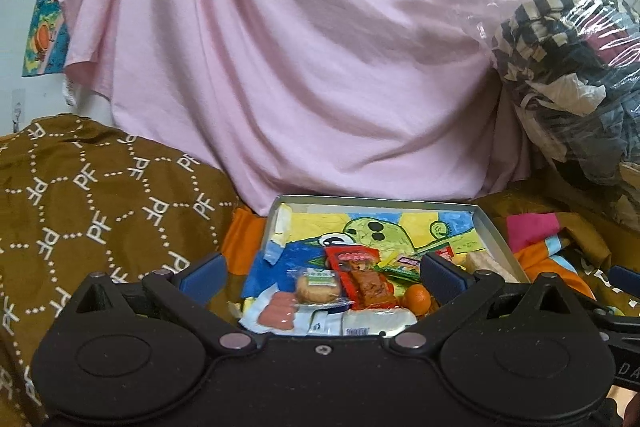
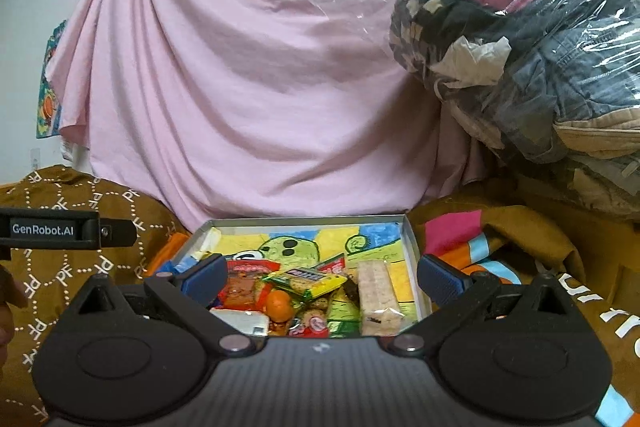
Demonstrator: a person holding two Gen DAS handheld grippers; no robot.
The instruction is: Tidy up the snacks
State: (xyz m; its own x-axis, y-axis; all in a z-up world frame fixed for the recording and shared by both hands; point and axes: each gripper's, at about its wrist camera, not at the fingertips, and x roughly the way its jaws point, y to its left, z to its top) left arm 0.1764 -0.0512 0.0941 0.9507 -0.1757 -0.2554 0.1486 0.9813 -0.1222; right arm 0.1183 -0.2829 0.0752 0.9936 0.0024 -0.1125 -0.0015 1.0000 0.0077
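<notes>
Both tongs — left gripper (image 1: 322, 273) and right gripper (image 2: 322, 277) — hang released and empty over the tray (image 2: 414, 247), where snacks (image 2: 304, 291) lie heaped together, likely for keeping.

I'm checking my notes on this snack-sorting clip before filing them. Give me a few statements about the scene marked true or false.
1. Both grippers are open and hold nothing. True: the left gripper and the right gripper each have their fingers spread, with nothing between them.
2. The snacks lie in a shallow box with a cartoon drawing on its bottom. True.
3. The box is full to its far wall. False: the snacks crowd the near end, and the far part shows bare drawing.
4. A small orange fruit lies among the packets. True.
5. The cloth hanging behind the box is green. False: the hanging cloth is pink.
</notes>
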